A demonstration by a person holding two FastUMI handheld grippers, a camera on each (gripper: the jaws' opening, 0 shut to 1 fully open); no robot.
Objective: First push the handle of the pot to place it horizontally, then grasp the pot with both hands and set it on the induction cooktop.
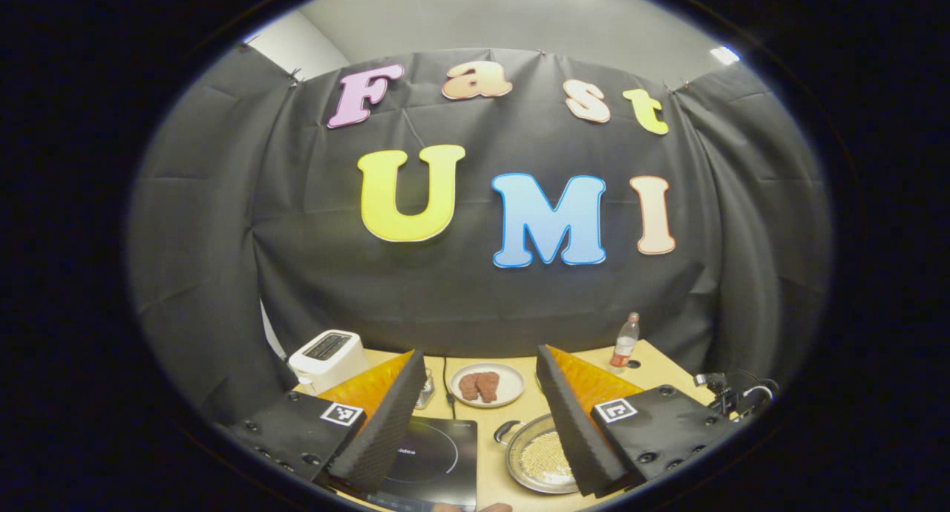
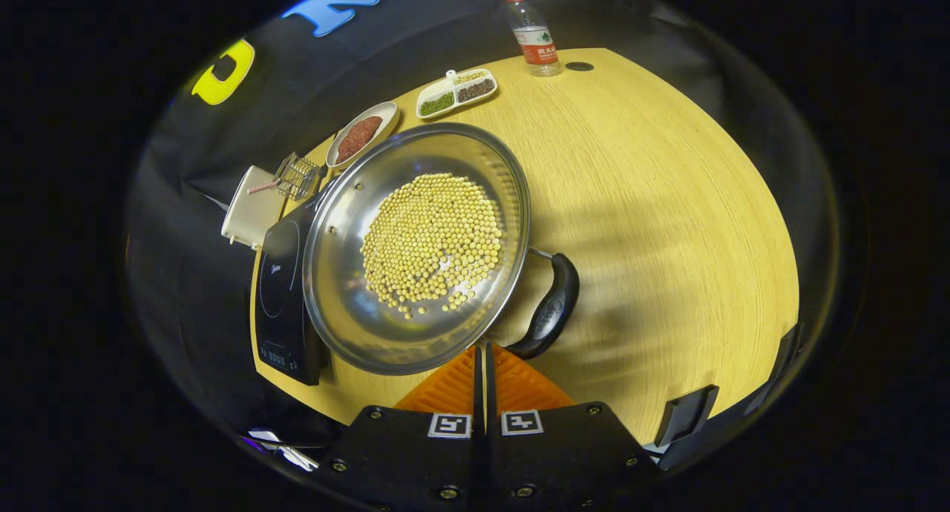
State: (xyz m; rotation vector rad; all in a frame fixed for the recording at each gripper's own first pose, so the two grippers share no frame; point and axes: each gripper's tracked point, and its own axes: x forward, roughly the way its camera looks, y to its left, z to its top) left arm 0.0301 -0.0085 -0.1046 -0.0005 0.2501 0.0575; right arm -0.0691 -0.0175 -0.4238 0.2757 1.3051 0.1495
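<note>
Just ahead of the right gripper (image 2: 481,352), whose fingers are clenched together with nothing between them, the steel pot (image 2: 415,248) of pale beans sits on the counter (image 2: 668,222), its dark handle (image 2: 553,308) lying just to the right of the fingertips and close to touching them. The handle curves down toward the fingers rather than across the view, so the push looks to be the step in hand — not the lift.

Beyond the pot's far-left rim lies the black induction cooktop (image 2: 280,297), with the pot's edge appearing to overlap its near side. Past that stand a white toaster (image 2: 249,208) and a plate of meat (image 2: 361,135); a divided dish (image 2: 456,92) and a water bottle (image 2: 534,37) sit well ahead at the counter's far edge.

The left gripper (image 1: 479,430) is held high with its fingers released and wide apart; between them show the cooktop (image 1: 438,460) and the plate (image 1: 487,384), while the pot (image 1: 536,456) sits against the inner face of its right finger.

To do it well, the closed fingertips should meet the handle near its free end and sweep sideways, low and slow — a push near the rivets would likely drag the whole pot and scatter beans. The left gripper would do best to wait clear until the handle settles level.
</note>
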